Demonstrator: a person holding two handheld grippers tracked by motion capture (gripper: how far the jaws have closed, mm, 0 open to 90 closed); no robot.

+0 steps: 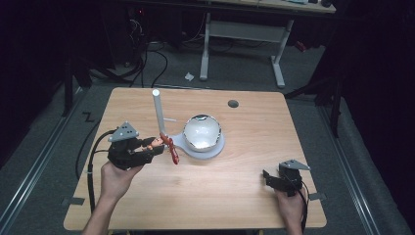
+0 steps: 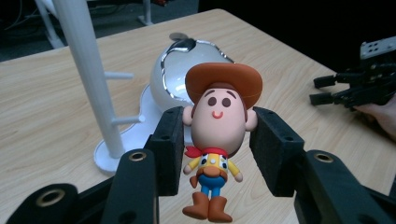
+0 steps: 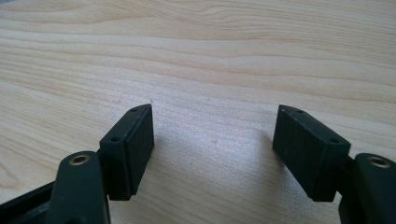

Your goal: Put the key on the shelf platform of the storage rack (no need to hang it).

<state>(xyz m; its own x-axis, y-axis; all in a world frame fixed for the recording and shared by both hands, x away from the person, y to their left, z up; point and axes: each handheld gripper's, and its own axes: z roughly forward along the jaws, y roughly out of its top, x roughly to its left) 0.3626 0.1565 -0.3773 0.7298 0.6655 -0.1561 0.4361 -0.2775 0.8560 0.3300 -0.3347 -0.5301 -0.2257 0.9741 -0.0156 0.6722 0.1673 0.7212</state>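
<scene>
Both left gripper [image 2: 219,144] jaws clamp my cowboy doll [image 2: 218,135] by its round head (slippery), above the desk's [image 1: 244,196] left edge; it may slip. Right gripper [image 3: 215,149] jaws stand apart.

Dim room; grey floor [image 1: 235,68]; white-legged desk [image 1: 242,29] behind.

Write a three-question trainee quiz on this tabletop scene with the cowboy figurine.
1. True or false: the left gripper is shut on the small cowboy figurine with the brown hat.
2. Which part of the figurine do the jaws clamp: A) boots, B) head, C) hat brim?
3. What do the right gripper's open jaws hold?

Key: 1 true. 2 B, the head, at the ears. 3 Nothing; only the light wooden table lies beyond them.
</scene>
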